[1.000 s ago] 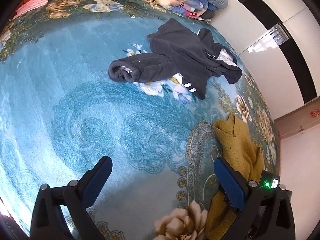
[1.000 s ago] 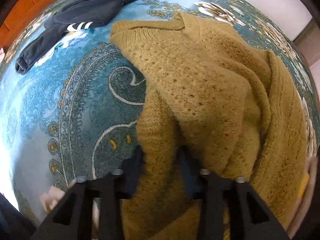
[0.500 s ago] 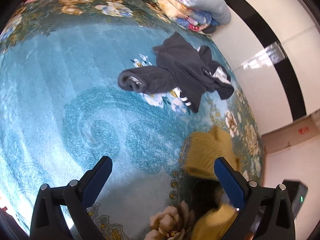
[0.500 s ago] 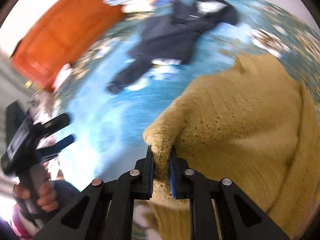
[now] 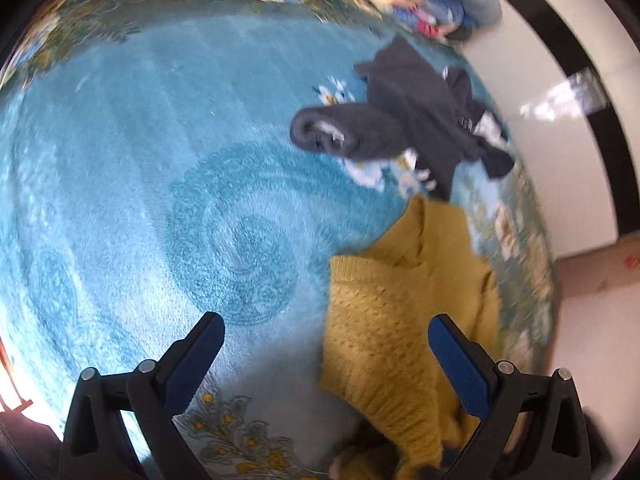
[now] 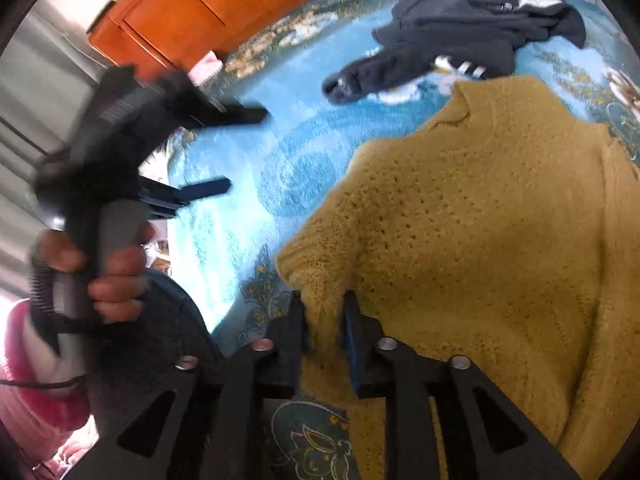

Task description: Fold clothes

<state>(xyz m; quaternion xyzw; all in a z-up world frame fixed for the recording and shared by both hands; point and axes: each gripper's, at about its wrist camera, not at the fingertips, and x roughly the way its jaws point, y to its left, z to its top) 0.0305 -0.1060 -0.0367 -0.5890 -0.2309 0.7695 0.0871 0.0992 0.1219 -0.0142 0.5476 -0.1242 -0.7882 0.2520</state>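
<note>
A mustard-yellow knit sweater [image 6: 480, 220] hangs lifted over the blue floral carpet [image 6: 248, 184]. My right gripper [image 6: 325, 312] is shut on the sweater's lower left edge. The sweater also shows in the left wrist view [image 5: 400, 320], between and beyond the fingers. My left gripper [image 5: 326, 344] is open and empty above the carpet [image 5: 160, 200]; in the right wrist view it shows blurred at the left [image 6: 236, 148], held by a hand. A dark grey hoodie [image 5: 404, 128] lies crumpled farther off; it also shows in the right wrist view [image 6: 452, 32].
A pile of folded bedding [image 5: 432, 4] lies at the carpet's far edge by the white wall [image 5: 560, 120]. An orange wooden cabinet [image 6: 192, 12] stands past the carpet's left edge. The person's pink sleeve [image 6: 28, 380] is at the lower left.
My right gripper has lifted the sweater's edge up and to the left, spreading the sweater. The left gripper has moved toward the sweater, still open.
</note>
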